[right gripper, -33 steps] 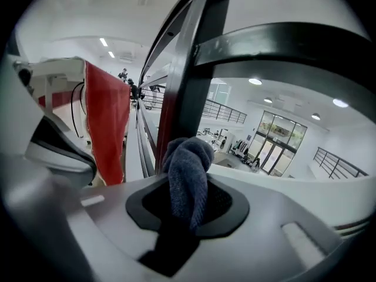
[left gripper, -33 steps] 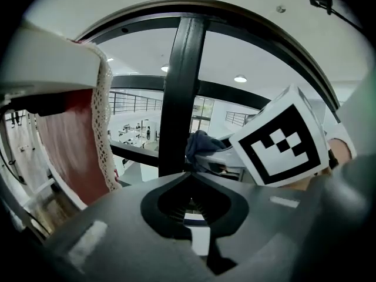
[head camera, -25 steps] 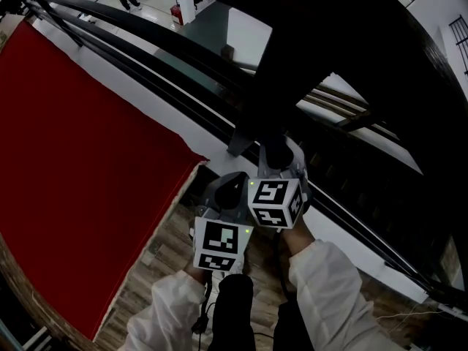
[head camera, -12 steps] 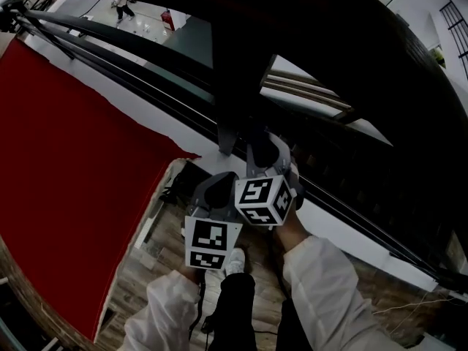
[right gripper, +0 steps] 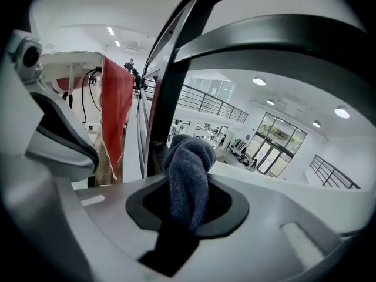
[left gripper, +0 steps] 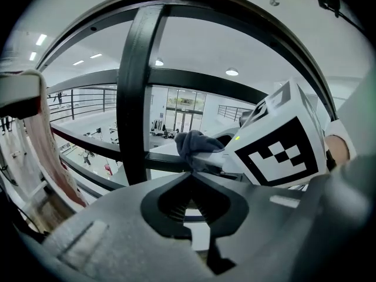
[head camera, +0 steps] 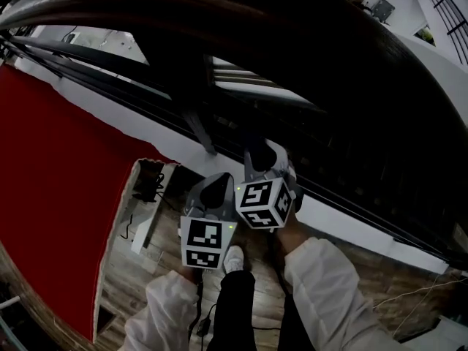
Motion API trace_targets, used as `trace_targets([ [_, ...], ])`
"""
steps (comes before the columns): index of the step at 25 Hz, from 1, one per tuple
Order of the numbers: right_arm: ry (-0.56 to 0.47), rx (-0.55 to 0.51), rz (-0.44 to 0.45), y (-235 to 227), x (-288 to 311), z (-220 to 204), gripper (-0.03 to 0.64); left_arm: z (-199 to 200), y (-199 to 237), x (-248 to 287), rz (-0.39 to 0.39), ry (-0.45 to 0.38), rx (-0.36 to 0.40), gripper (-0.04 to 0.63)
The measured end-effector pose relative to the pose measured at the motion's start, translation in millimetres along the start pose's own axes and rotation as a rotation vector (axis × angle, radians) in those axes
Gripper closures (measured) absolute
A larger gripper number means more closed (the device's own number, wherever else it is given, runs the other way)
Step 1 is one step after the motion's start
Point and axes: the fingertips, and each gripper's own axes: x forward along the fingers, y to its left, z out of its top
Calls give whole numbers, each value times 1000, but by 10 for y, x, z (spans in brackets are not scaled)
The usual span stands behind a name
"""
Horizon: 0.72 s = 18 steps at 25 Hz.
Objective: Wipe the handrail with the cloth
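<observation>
Our right gripper (right gripper: 188, 213) has its jaws pinched on the cloth (right gripper: 189, 166), a blue-grey knitted wad that stands up out of the jaws in a rounded bunch. Our left gripper (left gripper: 190, 178) has its jaws pressed together with nothing between them. The handrail (head camera: 292, 42) is the broad dark band curving overhead. Both grippers sit below it and on our side of it, the left one just beside the right and a little further from the rail. In the right gripper view the cloth shows under the handrail and in front of the dark baluster (right gripper: 170, 98) that runs down from it. We cannot tell whether it touches any metal there, and it is not on the rail's upper face. We judge the step in hand to be bringing the cloth up onto the handrail. To do it well, we should lift the right gripper until the bunched end meets the rail's surface, then press so that the wad flattens against the curve rather than only its tip brushing along. Then we should draw it along the rail's length in one steady pass, with the pinch firm so the cloth does not pull out. The left gripper should stay below the rail and out of the path.
</observation>
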Motion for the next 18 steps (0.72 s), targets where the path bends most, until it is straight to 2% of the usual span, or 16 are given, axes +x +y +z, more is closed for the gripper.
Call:
trace_targets([
  [9, 35, 71, -66, -544, -508, -511, 522, 50, -704, 63, -64, 14, 39, 594],
  [18, 66, 129, -143, -974, -947, -1137, 522, -74, -1459, 218, -146, 41, 95, 594],
])
